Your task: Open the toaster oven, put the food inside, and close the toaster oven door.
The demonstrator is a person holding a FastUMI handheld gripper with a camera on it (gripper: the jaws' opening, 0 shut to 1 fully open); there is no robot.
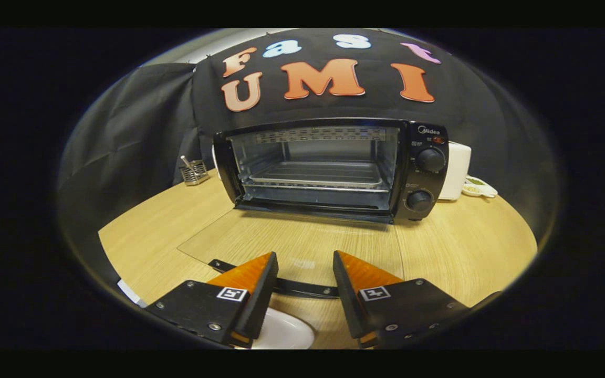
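The black toaster oven (423, 178) stands at the back of the wooden table (465, 247) with its door open. Its glass door (260, 236) lies flat, reaching toward me, and the door's black handle (302, 289) runs across just under my fingertips. Inside the oven a wire rack (318, 176) is bare. My gripper (303, 254) hovers open above the handle end of the door, with nothing between its fingers. The rim of a white plate (284, 333) shows below and behind the fingers; what lies on it is hidden.
A small wire utensil holder (195, 172) stands left of the oven. A white appliance (457, 168) and a small white dish (480, 187) sit to its right. Two knobs (431, 159) are on the oven's right panel.
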